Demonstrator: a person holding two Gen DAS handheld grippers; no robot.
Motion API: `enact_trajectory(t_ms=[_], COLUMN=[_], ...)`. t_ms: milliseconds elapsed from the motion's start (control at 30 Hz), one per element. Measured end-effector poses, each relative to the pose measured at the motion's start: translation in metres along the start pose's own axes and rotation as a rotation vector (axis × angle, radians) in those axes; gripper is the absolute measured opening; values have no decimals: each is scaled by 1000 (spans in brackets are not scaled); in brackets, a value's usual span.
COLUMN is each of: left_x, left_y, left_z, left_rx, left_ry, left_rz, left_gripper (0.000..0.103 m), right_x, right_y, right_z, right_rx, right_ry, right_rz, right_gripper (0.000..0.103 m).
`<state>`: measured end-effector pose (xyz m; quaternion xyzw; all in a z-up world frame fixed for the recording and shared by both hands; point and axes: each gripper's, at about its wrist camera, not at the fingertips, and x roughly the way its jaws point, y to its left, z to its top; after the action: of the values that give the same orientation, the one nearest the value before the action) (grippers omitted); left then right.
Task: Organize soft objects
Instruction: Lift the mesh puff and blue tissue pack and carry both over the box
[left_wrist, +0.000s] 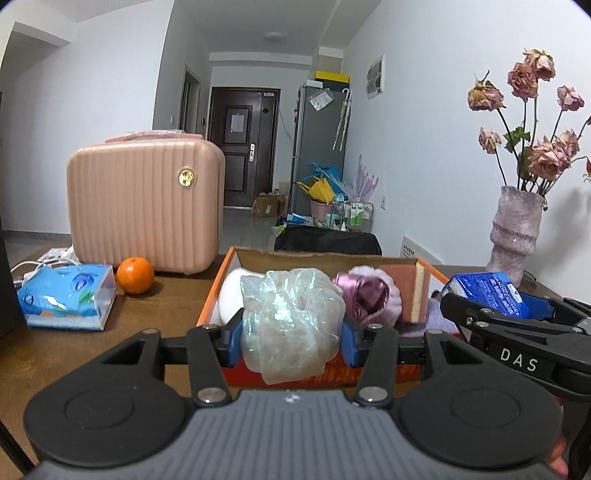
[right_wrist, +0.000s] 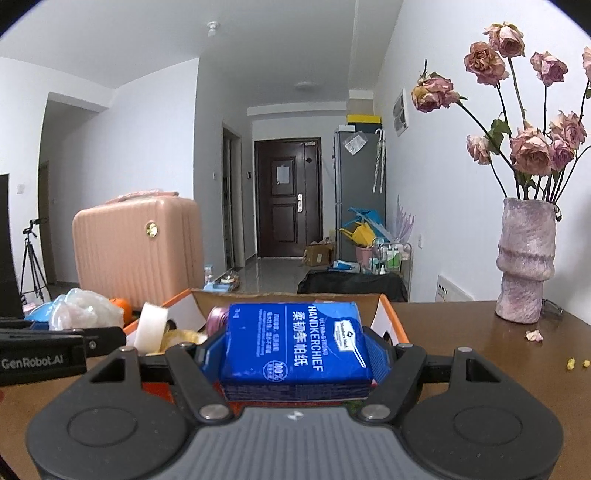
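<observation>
Nearest, a crumpled iridescent plastic bag (left_wrist: 291, 321) is clamped between the left gripper (left_wrist: 291, 339) pads, while a blue handkerchief pack (right_wrist: 295, 347) is pinched in the right gripper (right_wrist: 295, 363), both held just short of the orange box (left_wrist: 214, 295) on the wooden table (left_wrist: 74, 354). Inside, a pink scrunchie (left_wrist: 364, 299) and a sponge (left_wrist: 406, 291) are already packed, so each load is best lowered into a free gap before release. Beyond, a pink case (left_wrist: 144, 206) is seen.

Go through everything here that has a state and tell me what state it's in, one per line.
left gripper: shut on iridescent scrunchie
right gripper: shut on blue handkerchief pack
orange box: open, partly filled
pink case: closed, upright
vase: upright, holding dried roses
dark door: closed
</observation>
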<state>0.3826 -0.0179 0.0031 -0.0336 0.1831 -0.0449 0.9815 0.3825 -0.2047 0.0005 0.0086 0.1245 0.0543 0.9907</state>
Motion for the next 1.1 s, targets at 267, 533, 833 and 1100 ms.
enact_trajectory(t_ms=[267, 533, 833, 1100], left_x=[25, 51, 78, 102], left_y=[-7, -13, -9, -8], left_z=[16, 27, 38, 44], left_rx=[-12, -15, -22, -14], left_ry=[-29, -48, -58, -54], left_rz=[10, 6, 19, 23], left_gripper=[50, 50, 50, 50], right_x=[25, 54, 84, 107], right_y=[-6, -10, -16, -24], right_z=[9, 18, 27, 31], right_rx=[19, 20, 20, 22], right_ry=[-17, -28, -37, -29], right_rz=[-14, -17, -28, -40], right_gripper=[72, 72, 73, 73])
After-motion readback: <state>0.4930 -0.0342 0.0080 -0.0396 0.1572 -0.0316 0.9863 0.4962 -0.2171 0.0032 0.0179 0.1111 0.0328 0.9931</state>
